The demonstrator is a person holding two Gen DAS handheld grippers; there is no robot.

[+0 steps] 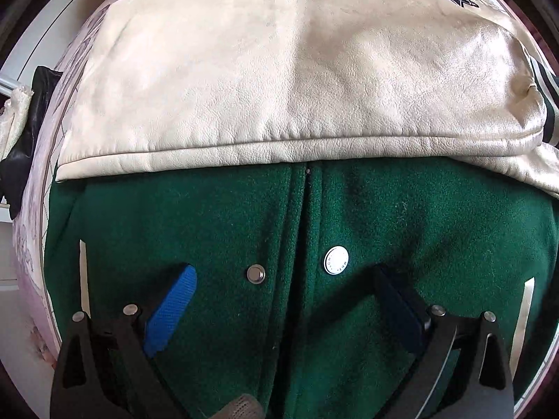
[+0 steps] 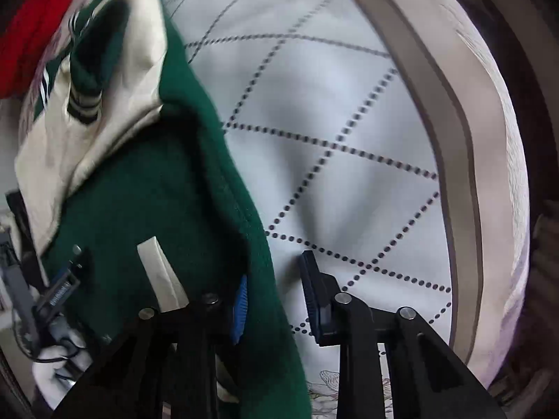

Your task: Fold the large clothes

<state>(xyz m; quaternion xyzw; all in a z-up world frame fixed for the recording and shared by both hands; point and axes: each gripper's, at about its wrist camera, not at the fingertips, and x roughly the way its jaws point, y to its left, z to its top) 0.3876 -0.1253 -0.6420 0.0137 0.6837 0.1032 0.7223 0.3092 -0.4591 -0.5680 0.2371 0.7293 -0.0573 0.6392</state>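
The thick green wool varsity jacket with cream leather sleeves (image 1: 349, 209) sprawls on the quilted white bedspread (image 2: 349, 139), heavy and floppy I reckon, so my wide-open right gripper (image 2: 272, 296) straddles its side edge while my left gripper (image 1: 283, 293) hovers open over the snaps.

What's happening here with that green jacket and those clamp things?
A person is folding a green varsity jacket on a bed, using a handheld gripper in each hand. Its cream leather sleeve already lies folded across the chest. The left gripper hovers open over the snap-button front, holding nothing. The right gripper, jaws open, straddles the jacket's side edge above the quilted bedspread, not yet clamped.
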